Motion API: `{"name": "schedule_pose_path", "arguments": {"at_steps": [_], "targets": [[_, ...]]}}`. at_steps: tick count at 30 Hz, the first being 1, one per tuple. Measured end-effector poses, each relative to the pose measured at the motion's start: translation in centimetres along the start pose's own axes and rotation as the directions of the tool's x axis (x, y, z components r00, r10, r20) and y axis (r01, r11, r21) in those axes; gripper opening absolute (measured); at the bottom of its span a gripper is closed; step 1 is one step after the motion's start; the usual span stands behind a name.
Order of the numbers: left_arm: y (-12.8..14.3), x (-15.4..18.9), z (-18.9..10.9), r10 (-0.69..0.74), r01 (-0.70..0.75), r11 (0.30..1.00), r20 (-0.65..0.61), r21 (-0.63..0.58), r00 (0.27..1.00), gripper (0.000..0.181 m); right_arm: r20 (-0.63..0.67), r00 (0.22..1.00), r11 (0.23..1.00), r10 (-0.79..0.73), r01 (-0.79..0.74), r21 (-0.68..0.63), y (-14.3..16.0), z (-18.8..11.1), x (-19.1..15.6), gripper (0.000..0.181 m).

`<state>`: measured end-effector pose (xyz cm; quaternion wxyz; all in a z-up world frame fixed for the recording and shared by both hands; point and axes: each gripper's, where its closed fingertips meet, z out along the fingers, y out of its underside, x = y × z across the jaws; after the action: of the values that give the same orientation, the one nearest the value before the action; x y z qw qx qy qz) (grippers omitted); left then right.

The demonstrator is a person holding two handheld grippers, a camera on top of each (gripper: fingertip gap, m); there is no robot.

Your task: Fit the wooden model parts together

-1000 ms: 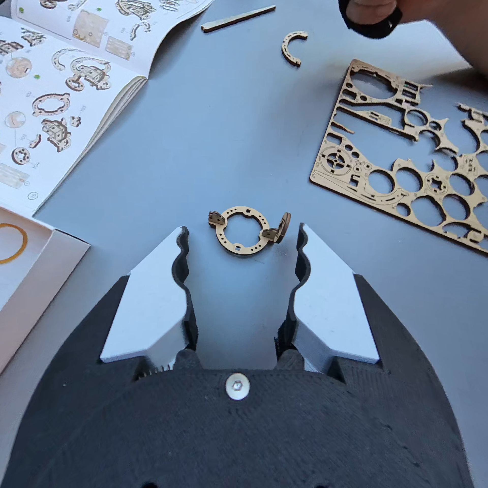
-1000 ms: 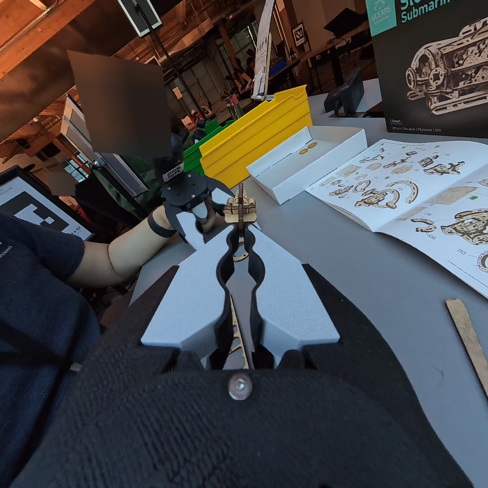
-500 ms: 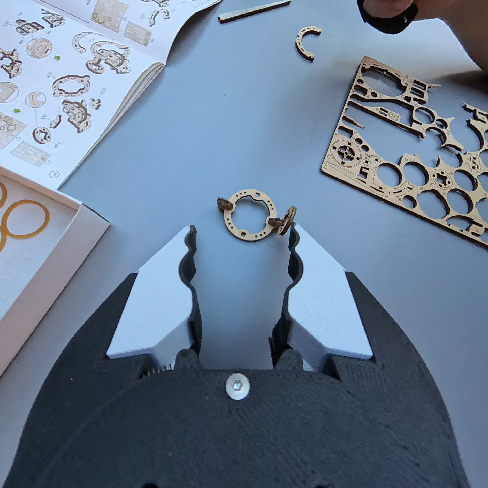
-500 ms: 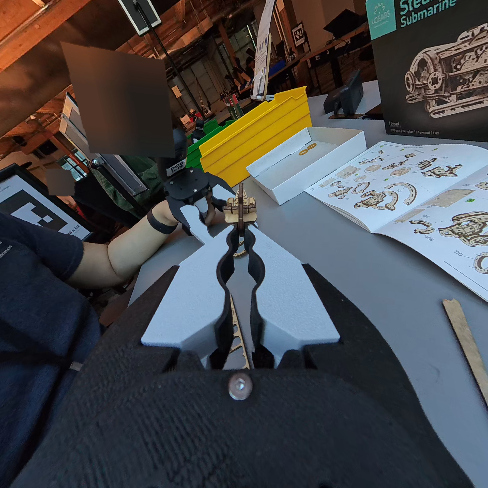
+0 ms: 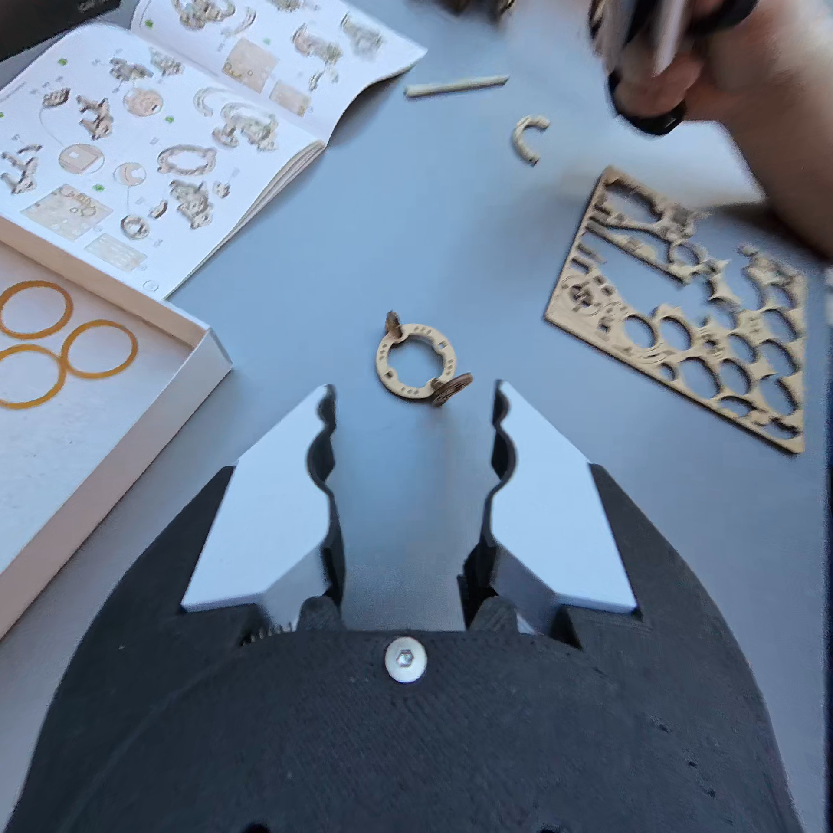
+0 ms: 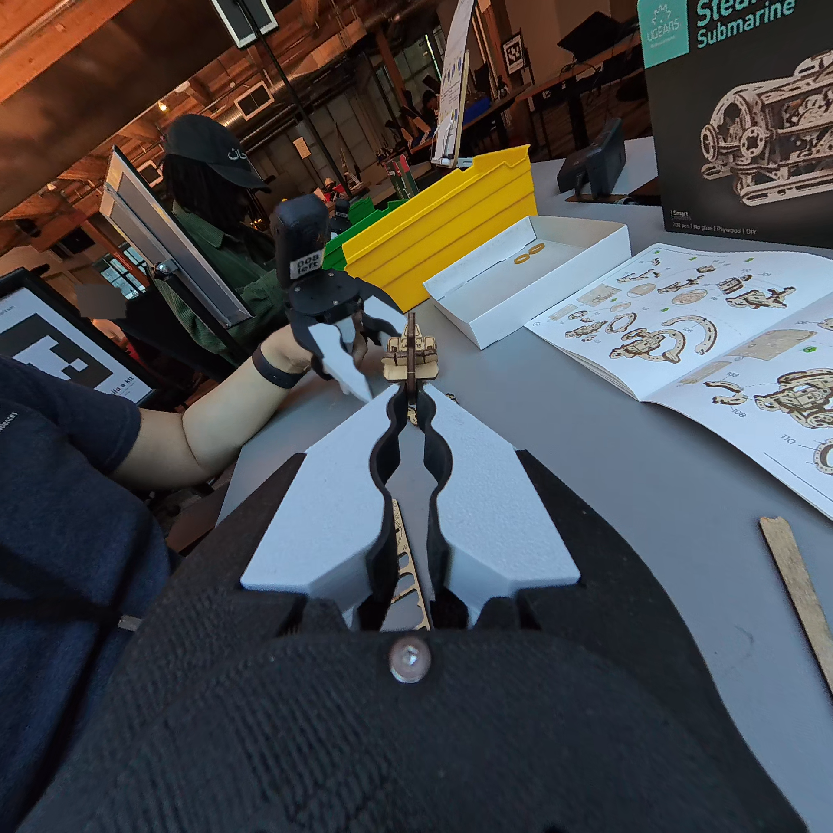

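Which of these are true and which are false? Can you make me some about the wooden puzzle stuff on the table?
1. The left hand-held gripper is holding the wooden ring. False: it is open, and the ring lies on the table.
2. The right hand-held gripper is shut on a small wooden assembly. True.
3. Three orange rubber bands lie in the white box. True.
4. The instruction booklet is closed. False: it lies open.

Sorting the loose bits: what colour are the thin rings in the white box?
Orange-yellow thin rings, lying in the white box; clearest in the left wrist view.
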<state>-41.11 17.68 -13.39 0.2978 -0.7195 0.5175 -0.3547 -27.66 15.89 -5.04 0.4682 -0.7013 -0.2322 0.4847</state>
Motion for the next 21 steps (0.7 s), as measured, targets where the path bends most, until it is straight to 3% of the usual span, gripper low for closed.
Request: {"name": "schedule_pose_path", "arguments": {"at_steps": [1, 3, 7, 13, 21], "targets": [[-0.7, 0.7, -0.1, -0.013, 0.014, 0.999, -0.032, 0.034, 0.999, 0.085, 0.001, 1.0, 1.0, -0.001, 0.001, -0.001, 0.0, 0.0, 0.0, 0.002], [-1.6, 1.4, 0.2, -0.068, 0.072, 0.995, -0.057, 0.069, 0.996, 0.098, 0.0, 1.0, 1.0, -0.003, 0.003, -0.002, 0.0, 0.0, 0.0, 0.002], [-1.2, 1.0, 2.2, -0.195, 0.195, 0.98, -0.007, 0.037, 0.981, 0.099, -0.005, 1.0, 1.0, 0.0, 0.0, -0.005, 0.2, 0.0, 0.2, 0.002], [-0.1, 0.4, 2.7, -0.067, 0.07, 0.997, 0.085, -0.029, 0.994, 0.093, -0.01, 1.0, 1.0, 0.003, -0.003, -0.009, 0.3, 0.1, 0.4, 0.002], [-0.4, 1.5, 2.7, 0.05, -0.049, 0.999, 0.043, -0.021, 0.998, 0.085, -0.017, 1.0, 0.999, -0.011, 0.01, -0.033, 0.8, 0.4, 0.3, 0.002]]}}
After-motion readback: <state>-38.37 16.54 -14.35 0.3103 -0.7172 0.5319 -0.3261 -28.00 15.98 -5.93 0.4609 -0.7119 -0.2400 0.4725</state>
